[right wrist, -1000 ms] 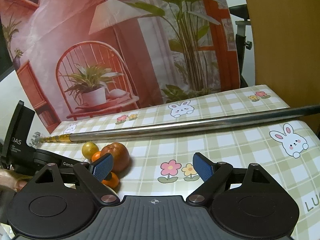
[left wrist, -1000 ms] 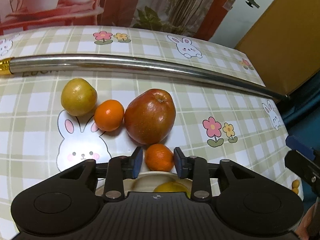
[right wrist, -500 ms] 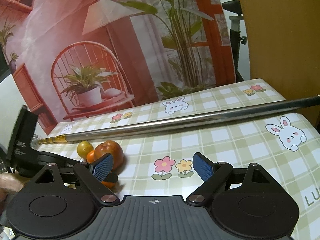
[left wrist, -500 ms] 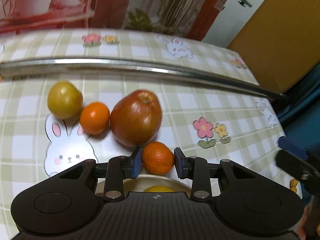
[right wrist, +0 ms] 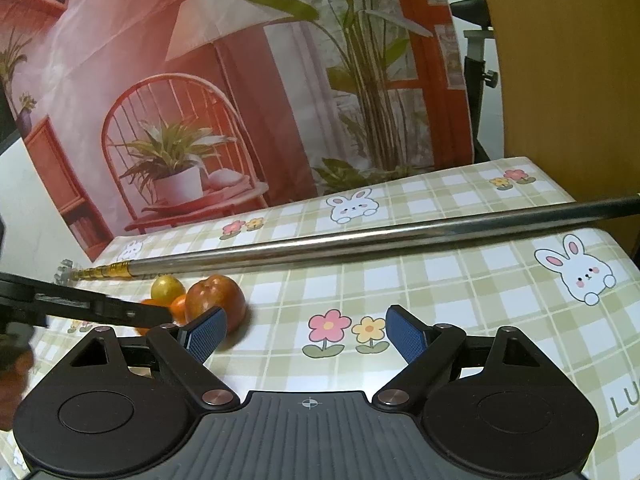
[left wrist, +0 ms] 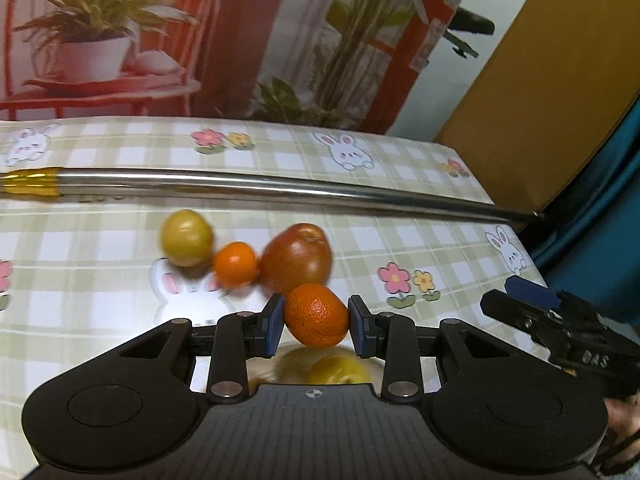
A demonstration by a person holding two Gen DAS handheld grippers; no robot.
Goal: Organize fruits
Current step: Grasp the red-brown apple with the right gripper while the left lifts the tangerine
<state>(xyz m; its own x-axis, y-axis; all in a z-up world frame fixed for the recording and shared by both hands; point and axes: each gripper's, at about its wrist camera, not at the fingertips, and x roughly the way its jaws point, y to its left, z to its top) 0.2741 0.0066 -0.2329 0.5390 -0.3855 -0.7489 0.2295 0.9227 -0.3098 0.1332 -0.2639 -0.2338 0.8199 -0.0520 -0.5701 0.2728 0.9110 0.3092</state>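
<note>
Yellow fruit (left wrist: 336,372) (perhaps lemon) mostly hidden, blurred.

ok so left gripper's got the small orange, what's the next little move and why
Probably lower it and open: the left gripper grips the small orange directly above the bowl, where a yellow fruit already lies. The right gripper is open and idle.

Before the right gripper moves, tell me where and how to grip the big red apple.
Grip the red apple across its widest middle, the open right gripper coming from the bare tablecloth on its right. It sits stem-up and bulges mid-height, so the pads would likely seat there. A small orange crowds its left, where the left gripper holds a mandarin.
</note>
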